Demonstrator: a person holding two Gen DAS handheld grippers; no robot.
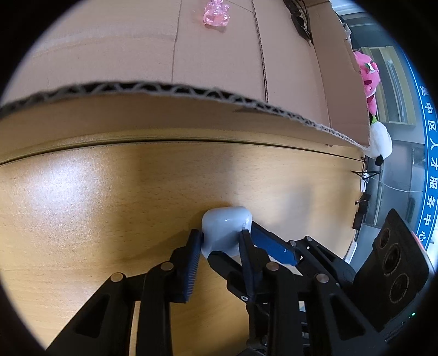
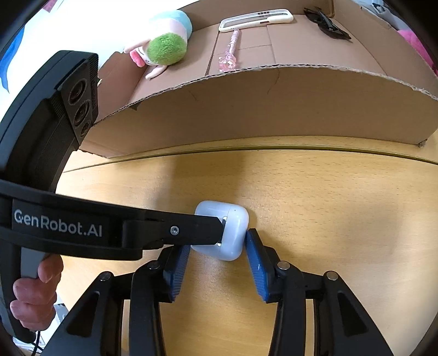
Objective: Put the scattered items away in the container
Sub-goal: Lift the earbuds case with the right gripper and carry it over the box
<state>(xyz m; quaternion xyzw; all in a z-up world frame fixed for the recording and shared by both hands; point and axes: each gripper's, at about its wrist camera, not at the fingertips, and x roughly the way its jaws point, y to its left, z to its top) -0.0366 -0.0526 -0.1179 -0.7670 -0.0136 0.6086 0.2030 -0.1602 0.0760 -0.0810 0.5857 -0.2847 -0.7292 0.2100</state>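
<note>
Right now: pale blue earbud case (image 2: 223,231) on the wooden bench (image 2: 328,205), just in front of the cardboard box (image 2: 273,109), outside it. Pinched by left tongs (image 1: 222,238), both pads pressing its sides; seen from the right wrist as a black finger reaching in from the left onto the case. Right tongs (image 2: 217,246) spread around the same case, blue pads (image 2: 257,273) flanking it; right pad at the case's edge, left pad partly hidden behind the left finger, contact unclear, no squeeze visible. Case low on the bench, whether lifted cannot tell.

Inside the box: pink clear wand toy (image 2: 228,59), white phone case (image 2: 256,19) beyond it, black sunglasses (image 2: 327,24) at the far right. Green and pastel plush (image 2: 167,43) over the box's left rim. Pink plush (image 1: 369,79) beyond the box's right wall, white fluffy bit (image 1: 380,142) below it. Hand (image 2: 35,295) wrapped on the left tool's grip, lower left of the right wrist view.
</note>
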